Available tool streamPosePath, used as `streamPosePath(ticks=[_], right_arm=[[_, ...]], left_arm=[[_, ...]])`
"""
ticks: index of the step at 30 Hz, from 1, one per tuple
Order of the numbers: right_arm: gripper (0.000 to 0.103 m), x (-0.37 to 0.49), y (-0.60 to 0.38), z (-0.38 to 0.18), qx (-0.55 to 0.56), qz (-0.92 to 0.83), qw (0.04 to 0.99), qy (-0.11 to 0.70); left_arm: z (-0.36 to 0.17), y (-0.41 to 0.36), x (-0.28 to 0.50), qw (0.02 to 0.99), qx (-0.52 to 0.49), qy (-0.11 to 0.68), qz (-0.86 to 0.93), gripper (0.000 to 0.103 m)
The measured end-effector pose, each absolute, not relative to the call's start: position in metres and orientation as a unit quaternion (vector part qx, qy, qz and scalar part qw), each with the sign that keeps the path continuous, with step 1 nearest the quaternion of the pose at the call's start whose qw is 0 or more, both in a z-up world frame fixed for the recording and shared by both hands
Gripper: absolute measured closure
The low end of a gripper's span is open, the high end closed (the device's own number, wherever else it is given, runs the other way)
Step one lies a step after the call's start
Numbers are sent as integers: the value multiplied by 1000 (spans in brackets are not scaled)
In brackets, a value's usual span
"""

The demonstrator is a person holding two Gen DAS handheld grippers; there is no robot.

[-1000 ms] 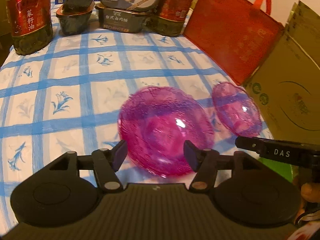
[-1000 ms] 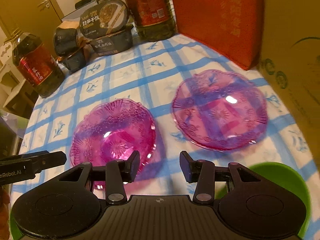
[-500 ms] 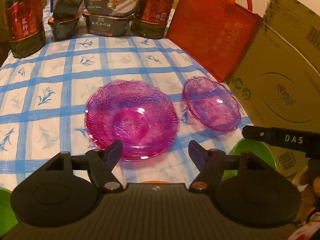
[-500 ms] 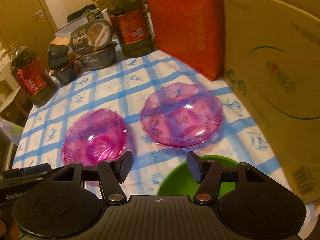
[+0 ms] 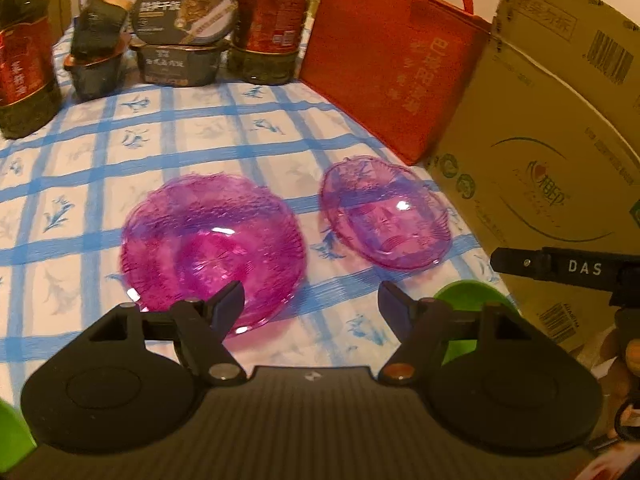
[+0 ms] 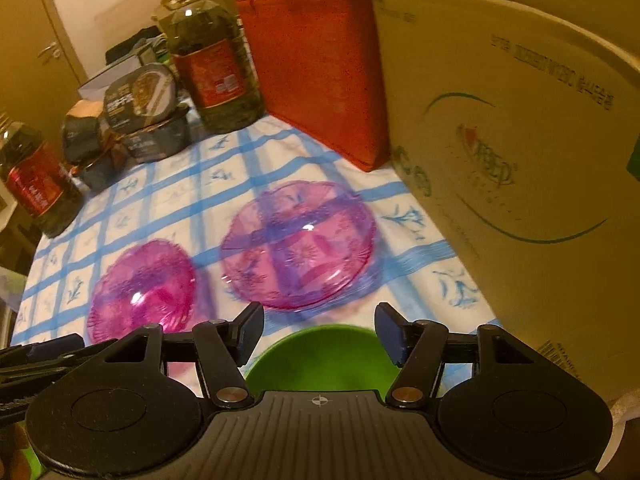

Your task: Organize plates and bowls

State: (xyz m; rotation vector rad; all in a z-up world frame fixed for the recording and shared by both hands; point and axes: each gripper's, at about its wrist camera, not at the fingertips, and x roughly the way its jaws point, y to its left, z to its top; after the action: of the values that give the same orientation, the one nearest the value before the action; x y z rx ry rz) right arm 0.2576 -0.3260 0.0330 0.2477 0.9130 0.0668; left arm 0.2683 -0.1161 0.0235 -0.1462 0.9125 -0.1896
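Observation:
Two pink glass dishes lie on the blue-checked tablecloth (image 5: 80, 184). The darker, deeper one (image 5: 212, 248) (image 6: 144, 288) is on the left, and the paler plate (image 5: 386, 214) (image 6: 298, 244) lies apart from it on the right. A green bowl (image 6: 324, 356) (image 5: 468, 300) sits at the near edge. My left gripper (image 5: 312, 300) is open and empty, hovering short of the dark dish. My right gripper (image 6: 320, 328) is open and empty above the green bowl, which lies below the gap between its fingers.
Oil bottles (image 5: 268, 20) (image 5: 20, 68) and stacked food tubs (image 5: 180, 48) line the far edge. A red bag (image 5: 392, 60) and a big cardboard box (image 5: 552, 152) wall off the right side. Another green item (image 5: 10, 436) shows at the lower left.
Both grippers have drawn back from the pink dishes and their jaws have widened. The dishes now look smaller and farther off. The green bowl has come into view beneath the right gripper.

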Motion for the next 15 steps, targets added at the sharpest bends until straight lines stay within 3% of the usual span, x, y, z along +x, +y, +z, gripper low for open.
streamPosePath(ticks=[15], right_arm=[[41,324,-347,6,85,31,878,471]], left_arm=[[7,-143,358,885,-19,445,-137,36]])
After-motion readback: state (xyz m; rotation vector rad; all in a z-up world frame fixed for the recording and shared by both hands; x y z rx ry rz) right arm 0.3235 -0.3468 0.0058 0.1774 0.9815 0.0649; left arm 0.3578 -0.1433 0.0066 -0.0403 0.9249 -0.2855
